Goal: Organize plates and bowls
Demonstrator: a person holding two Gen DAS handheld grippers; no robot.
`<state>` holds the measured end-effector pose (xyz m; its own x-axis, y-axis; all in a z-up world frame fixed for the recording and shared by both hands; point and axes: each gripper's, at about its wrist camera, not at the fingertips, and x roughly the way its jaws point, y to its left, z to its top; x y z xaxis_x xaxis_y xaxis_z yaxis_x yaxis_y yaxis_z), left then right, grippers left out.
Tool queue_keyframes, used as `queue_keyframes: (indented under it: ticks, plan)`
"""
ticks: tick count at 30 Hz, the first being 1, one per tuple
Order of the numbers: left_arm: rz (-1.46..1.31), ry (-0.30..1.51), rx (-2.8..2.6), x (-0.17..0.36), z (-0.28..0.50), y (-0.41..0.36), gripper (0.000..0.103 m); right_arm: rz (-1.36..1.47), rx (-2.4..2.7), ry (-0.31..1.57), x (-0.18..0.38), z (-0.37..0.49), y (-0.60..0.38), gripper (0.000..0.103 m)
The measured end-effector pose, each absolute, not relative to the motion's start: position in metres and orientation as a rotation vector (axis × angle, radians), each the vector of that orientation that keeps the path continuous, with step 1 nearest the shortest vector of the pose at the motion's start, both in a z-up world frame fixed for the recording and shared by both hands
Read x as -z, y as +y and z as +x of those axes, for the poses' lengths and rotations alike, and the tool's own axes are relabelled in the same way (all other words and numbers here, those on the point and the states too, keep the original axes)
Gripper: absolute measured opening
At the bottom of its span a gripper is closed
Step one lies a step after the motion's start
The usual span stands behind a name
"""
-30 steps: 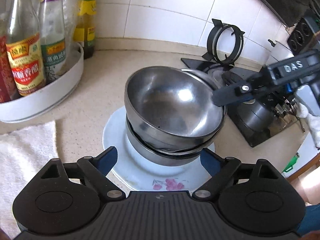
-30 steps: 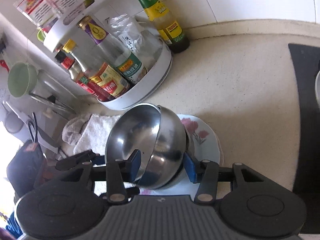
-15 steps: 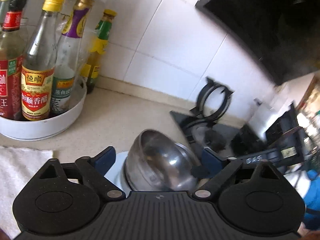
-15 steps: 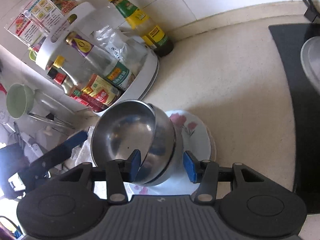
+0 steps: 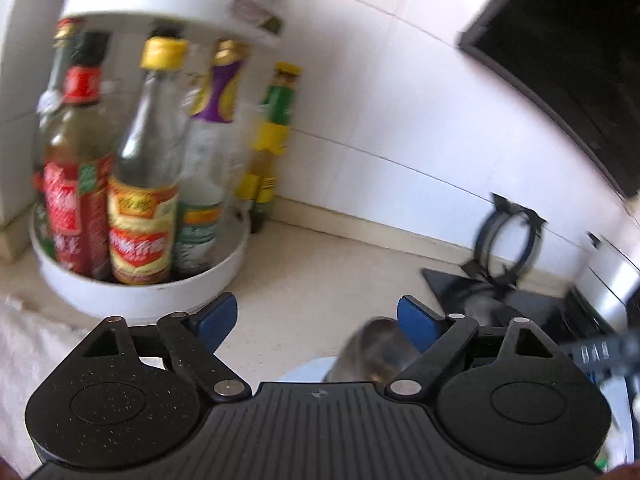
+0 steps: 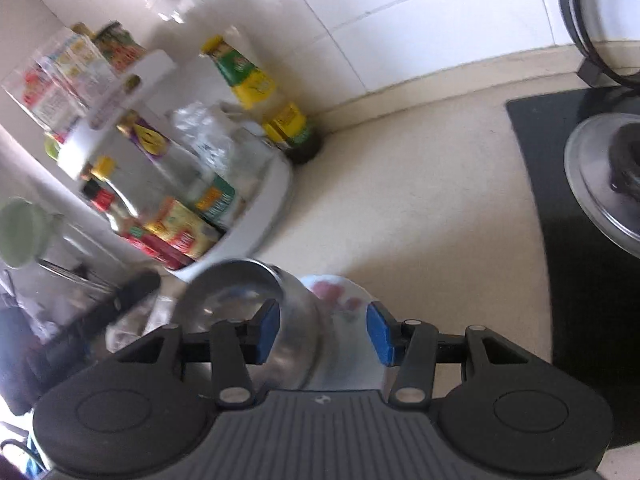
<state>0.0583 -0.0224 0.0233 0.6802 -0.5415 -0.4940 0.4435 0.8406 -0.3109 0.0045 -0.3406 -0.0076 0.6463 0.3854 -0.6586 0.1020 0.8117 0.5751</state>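
Stacked steel bowls (image 6: pixel 240 304) sit on a white flowered plate (image 6: pixel 340 304) on the beige counter. In the right wrist view my right gripper (image 6: pixel 323 330) is open and pulled back above them; the bowl rim lies by its left finger, untouched. In the left wrist view my left gripper (image 5: pixel 318 320) is open and empty, raised and tilted up. Only the top of the bowls (image 5: pixel 376 352) and a sliver of the plate (image 5: pixel 308 372) show, low by its right finger. Both views are blurred.
A white round rack of sauce bottles (image 5: pixel 136 200) stands at the left by the tiled wall, also in the right wrist view (image 6: pixel 180 184). A white towel (image 5: pixel 24 344) lies beside it. A black hob with a pan support (image 5: pixel 508 240) is at the right.
My right gripper has let go of the top bowl, opened wider and drawn back. My left gripper has lifted and tilted up, so the bowls sank to the bottom of its view.
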Motion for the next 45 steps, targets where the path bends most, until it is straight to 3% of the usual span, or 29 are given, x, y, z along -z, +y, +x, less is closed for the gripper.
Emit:
queue_keyframes:
  ticks: [6,8,9,12,15,20,24,28,45]
  plan:
    - [-0.062,0.724,0.625,0.001,0.060,-0.047,0.085,0.586,-0.173,0.880,0.010,0.008,-0.337,0.068]
    - [-0.059,0.765,0.625,0.009,0.061,-0.054,0.072,0.597,-0.174,0.883,0.011,0.009,-0.338,0.069]
    - [-0.066,0.756,0.618,0.009,0.060,-0.053,0.071,0.605,-0.176,0.886,0.012,0.009,-0.339,0.069]
    - [-0.060,0.646,0.566,-0.006,0.055,-0.045,0.076,0.620,-0.187,0.893,0.012,0.008,-0.341,0.069]
    - [-0.041,0.546,0.515,-0.023,0.050,-0.037,0.088,0.615,-0.195,0.896,0.012,0.008,-0.341,0.069]
    - [0.039,0.461,0.384,-0.016,0.031,-0.030,0.087,0.615,-0.198,0.895,0.012,0.009,-0.341,0.069]
    - [0.118,0.497,0.361,-0.001,0.027,-0.047,0.082,0.616,-0.203,0.899,0.015,0.012,-0.340,0.080]
    - [0.155,0.510,0.341,0.000,0.028,-0.051,0.082,0.594,-0.219,0.886,0.010,0.013,-0.336,0.081]
    - [0.167,0.438,0.511,-0.044,-0.028,-0.045,0.095,0.455,-0.247,0.781,-0.045,-0.021,-0.310,0.081]
